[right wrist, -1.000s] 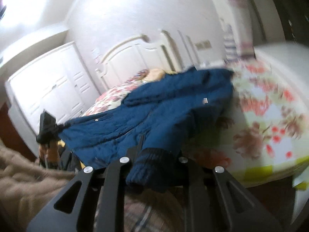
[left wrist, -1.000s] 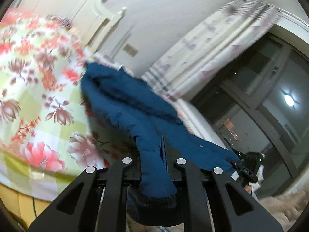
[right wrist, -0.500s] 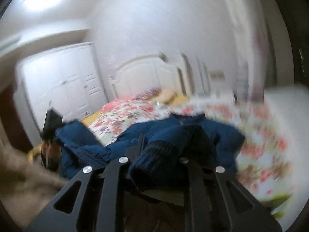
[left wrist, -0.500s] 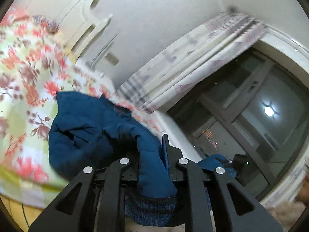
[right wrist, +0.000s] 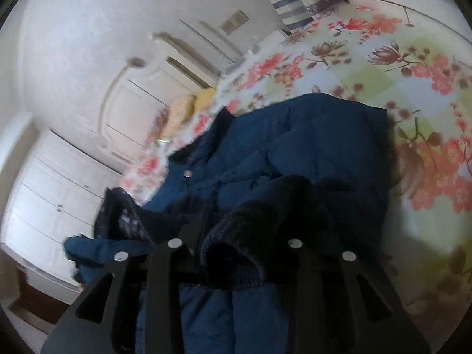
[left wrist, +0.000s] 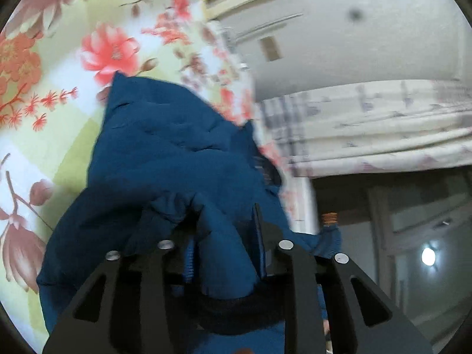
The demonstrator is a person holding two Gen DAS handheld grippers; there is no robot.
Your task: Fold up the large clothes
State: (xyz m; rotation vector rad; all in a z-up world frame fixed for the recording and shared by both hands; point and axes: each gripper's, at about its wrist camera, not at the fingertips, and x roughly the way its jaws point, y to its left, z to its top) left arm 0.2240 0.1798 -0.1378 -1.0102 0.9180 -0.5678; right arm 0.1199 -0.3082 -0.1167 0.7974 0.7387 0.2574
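A large dark blue padded jacket (left wrist: 165, 159) lies bunched on a floral bedspread (left wrist: 44, 88). My left gripper (left wrist: 224, 250) is shut on one of its sleeves, whose dark knit cuff hangs below the fingers. In the right wrist view the jacket (right wrist: 309, 147) spreads over the bed. My right gripper (right wrist: 236, 242) is shut on the other sleeve by its dark knit cuff (right wrist: 236, 250). The fingertips of both grippers are hidden in cloth. A fold of jacket with patterned lining (right wrist: 124, 221) hangs at the left.
The bedspread (right wrist: 413, 73) covers a bed with a cream headboard (right wrist: 132, 103) and yellow pillows (right wrist: 188, 103). White wardrobe doors (right wrist: 50, 188) stand at the left. A striped curtain (left wrist: 368, 132) and a dark window (left wrist: 413, 236) are at the right.
Both grippers have swung over and down toward the bed with the sleeves. The jacket went from stretched between them to heaped on the bedspread. Both views have tilted.
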